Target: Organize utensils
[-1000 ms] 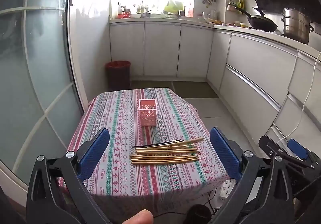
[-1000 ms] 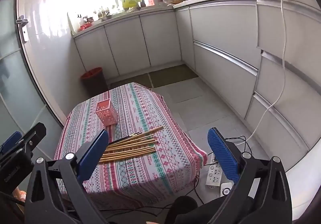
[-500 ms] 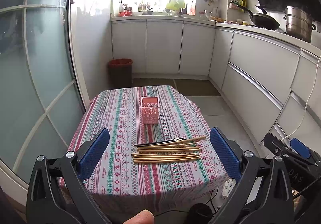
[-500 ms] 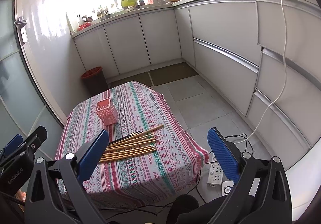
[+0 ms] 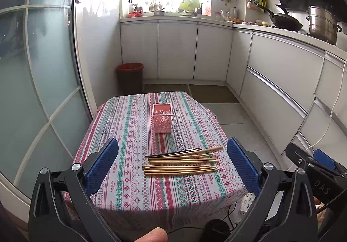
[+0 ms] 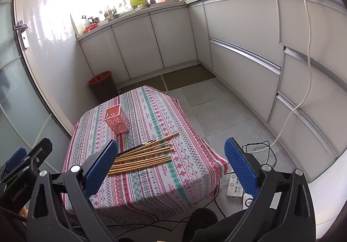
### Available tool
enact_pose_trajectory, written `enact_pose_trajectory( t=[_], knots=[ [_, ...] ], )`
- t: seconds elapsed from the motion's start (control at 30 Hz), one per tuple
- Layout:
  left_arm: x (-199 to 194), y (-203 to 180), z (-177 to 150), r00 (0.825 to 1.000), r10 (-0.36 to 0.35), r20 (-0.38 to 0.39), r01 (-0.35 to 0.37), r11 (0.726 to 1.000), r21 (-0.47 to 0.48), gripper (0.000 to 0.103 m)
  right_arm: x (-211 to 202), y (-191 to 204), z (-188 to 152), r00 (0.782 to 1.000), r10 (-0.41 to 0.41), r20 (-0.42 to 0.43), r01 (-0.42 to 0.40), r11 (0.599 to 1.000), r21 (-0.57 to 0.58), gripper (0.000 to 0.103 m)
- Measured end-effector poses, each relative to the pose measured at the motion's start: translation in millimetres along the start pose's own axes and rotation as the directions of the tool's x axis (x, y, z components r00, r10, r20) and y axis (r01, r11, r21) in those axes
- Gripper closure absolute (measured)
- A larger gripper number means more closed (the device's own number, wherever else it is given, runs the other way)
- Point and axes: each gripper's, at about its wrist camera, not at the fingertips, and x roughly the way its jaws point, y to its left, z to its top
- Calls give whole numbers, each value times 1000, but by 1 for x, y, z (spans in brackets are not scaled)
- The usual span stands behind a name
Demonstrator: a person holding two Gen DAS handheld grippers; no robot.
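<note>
both your tongs, left gripper (image 5: 172, 164) and right gripper (image 6: 171, 162), gape wide, empty, above the chopsticks (image 5: 181, 162); pink holder (image 5: 162, 118) stands behind them.

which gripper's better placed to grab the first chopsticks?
Probably the left gripper: the wooden chopsticks sit centred between its open fingers. In the right gripper view they lie off toward its left finger.

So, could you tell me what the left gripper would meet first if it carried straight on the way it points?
Probably the chopsticks lying on the table: they sit midway between the open left gripper fingers in its own view. Nothing shows in between, though depth is hard to judge; the pink holder stands further back.
</note>
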Motion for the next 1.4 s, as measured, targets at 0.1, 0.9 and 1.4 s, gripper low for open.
enact_pose_trajectory(
  t=[0.1, 0.9, 1.4],
  knots=[
    [0, 0, 0, 1000, 0, -2, 0, 1000, 1, 7, 1, -1, 0, 1000, 1, 0, -1, 1000, 4, 7],
    [2, -1, 1, 1000, 2, -3, -2, 1000, -6, 7, 4, 0, -2, 1000, 2, -18, -2, 1000, 8, 7],
    [4, -1, 0, 1000, 4, -12, -4, 1000, -9, 7, 6, -1, -3, 1000, 5, -27, -5, 1000, 9, 7]
  ],
)
